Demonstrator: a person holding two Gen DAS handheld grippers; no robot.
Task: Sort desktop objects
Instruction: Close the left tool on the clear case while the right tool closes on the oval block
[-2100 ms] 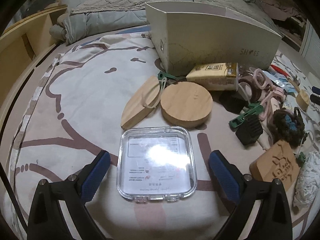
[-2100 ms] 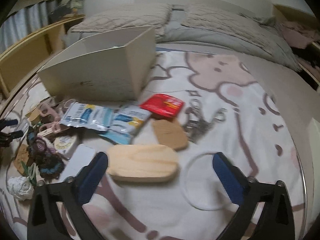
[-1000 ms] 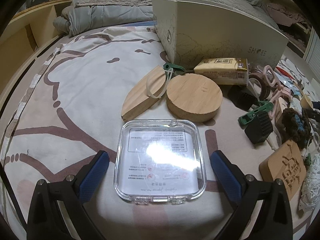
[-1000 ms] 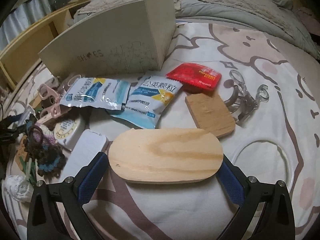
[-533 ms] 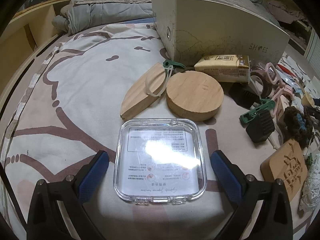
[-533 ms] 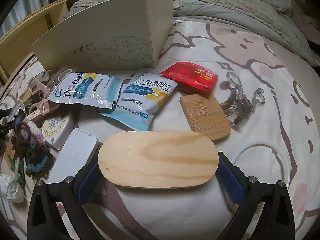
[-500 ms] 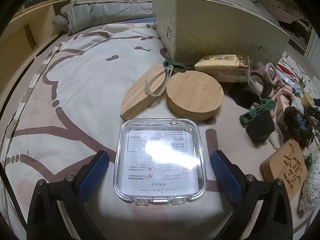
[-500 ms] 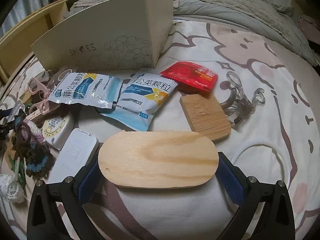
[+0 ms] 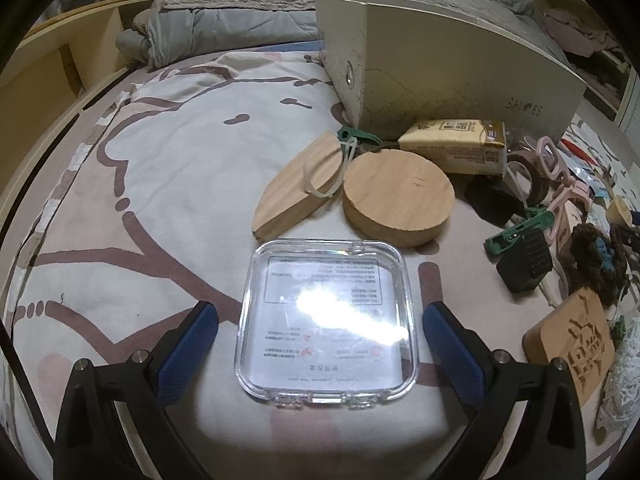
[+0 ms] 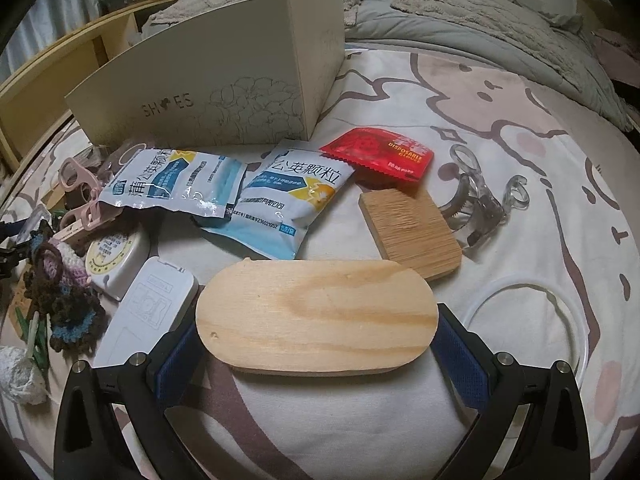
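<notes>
L gripper (image 9: 320, 338) jaws spread, straddling clear lid (image 9: 326, 320); R gripper (image 10: 316, 346) jaws pinching oval wood board (image 10: 316, 314), both near shoebox (image 10: 224, 92).

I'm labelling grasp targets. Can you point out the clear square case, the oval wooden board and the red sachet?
clear square case (image 9: 328, 320), left wrist view, middle of its lid.
oval wooden board (image 10: 316, 312), right wrist view, centre of its top face.
red sachet (image 10: 380, 152), right wrist view, middle of its printed front.
</notes>
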